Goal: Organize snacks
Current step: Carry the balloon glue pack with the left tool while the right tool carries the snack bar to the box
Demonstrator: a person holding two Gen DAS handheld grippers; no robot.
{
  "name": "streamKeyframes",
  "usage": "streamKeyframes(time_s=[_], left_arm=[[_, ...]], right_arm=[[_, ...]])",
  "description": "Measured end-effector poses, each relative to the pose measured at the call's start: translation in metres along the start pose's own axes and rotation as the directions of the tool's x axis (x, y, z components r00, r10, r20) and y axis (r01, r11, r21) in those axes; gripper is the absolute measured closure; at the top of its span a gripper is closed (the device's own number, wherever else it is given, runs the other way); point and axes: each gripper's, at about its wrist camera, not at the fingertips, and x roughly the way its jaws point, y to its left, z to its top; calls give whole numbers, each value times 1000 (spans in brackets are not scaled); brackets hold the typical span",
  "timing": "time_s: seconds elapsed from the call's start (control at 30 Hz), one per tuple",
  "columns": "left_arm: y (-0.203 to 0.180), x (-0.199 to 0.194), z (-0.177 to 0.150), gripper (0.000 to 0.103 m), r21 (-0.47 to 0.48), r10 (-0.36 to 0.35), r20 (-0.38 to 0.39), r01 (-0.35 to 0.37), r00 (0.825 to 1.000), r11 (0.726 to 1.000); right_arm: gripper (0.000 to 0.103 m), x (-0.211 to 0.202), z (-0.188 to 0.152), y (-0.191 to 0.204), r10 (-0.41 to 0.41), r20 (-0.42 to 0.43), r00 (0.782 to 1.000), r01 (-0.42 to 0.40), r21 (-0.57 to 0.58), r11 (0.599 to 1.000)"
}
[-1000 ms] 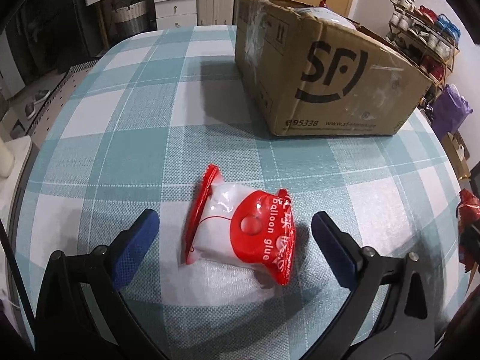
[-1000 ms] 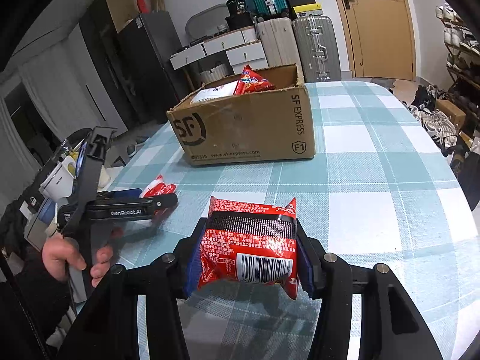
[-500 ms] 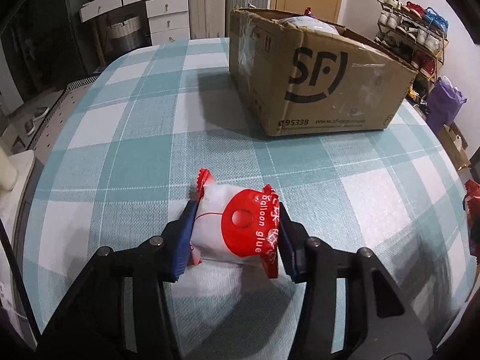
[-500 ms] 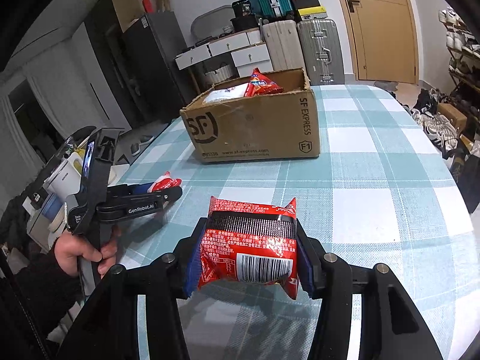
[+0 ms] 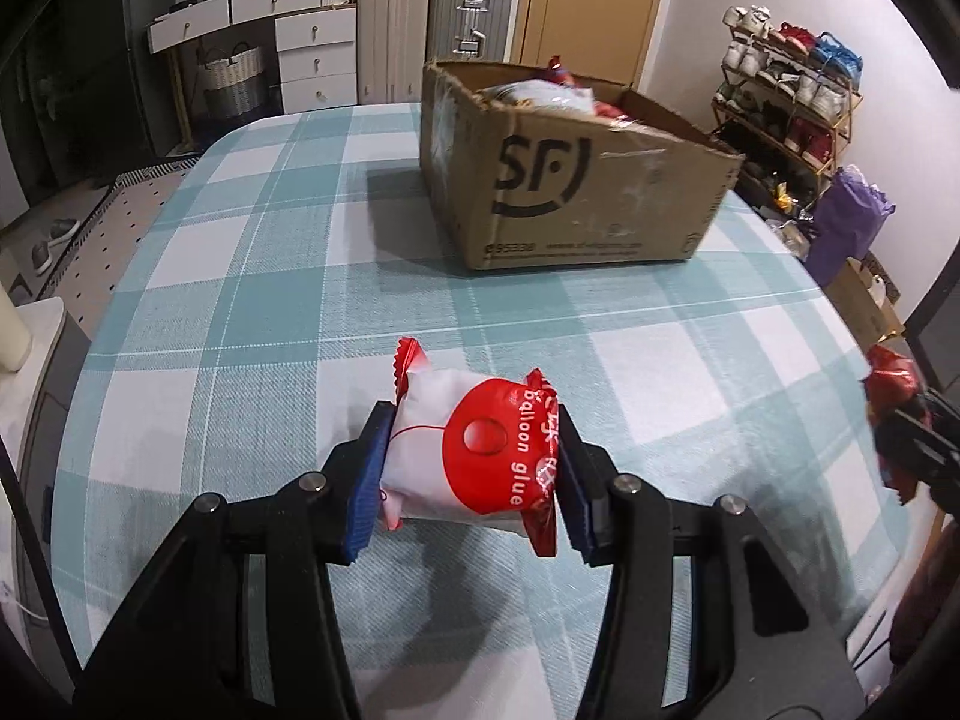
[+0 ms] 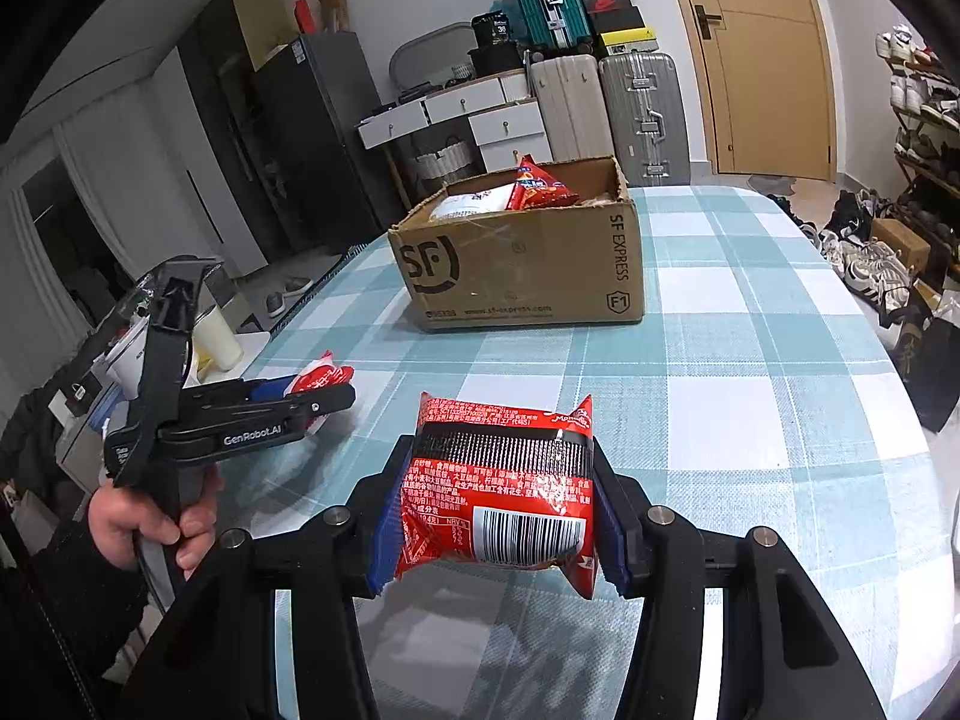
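Note:
My left gripper (image 5: 471, 471) is shut on a white and red snack pack (image 5: 474, 459) marked "balloon glue", held just above the checked tablecloth. In the right wrist view that same left gripper (image 6: 327, 396) shows at the left, with the snack pack (image 6: 318, 375) poking out of it. The right gripper (image 6: 495, 510) is shut on a red and black snack packet (image 6: 501, 492) with a barcode, lifted off the table. An open cardboard box (image 5: 576, 198) marked SF stands farther back on the table, with several snack bags inside; the same box (image 6: 522, 258) appears ahead in the right view.
A person's hand (image 6: 144, 516) grips the left tool's handle. The table (image 5: 252, 276) has a teal and white checked cloth and rounded edges. Suitcases (image 6: 606, 108), drawers and a shoe rack (image 5: 786, 96) stand around the room beyond the table.
The left gripper closed onto the white and red pack, which lay on the cloth between its open fingers, and lifted it. Both grippers moved nearer the box; the right one kept its packet.

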Motion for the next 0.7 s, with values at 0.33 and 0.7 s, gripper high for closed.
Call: streamKeyframes(time_s=[0.33,0.7], left_arm=[[-20,-37,4,56,-9,-53,26,53,998,999],[-36,-64,40,56,66,-73,89,67,993,996]], right_arm=[[51,-15,17,18,31,47,998,-30,-33,999],[50,-17,52,22,44,84,995,-41,-39,998]])
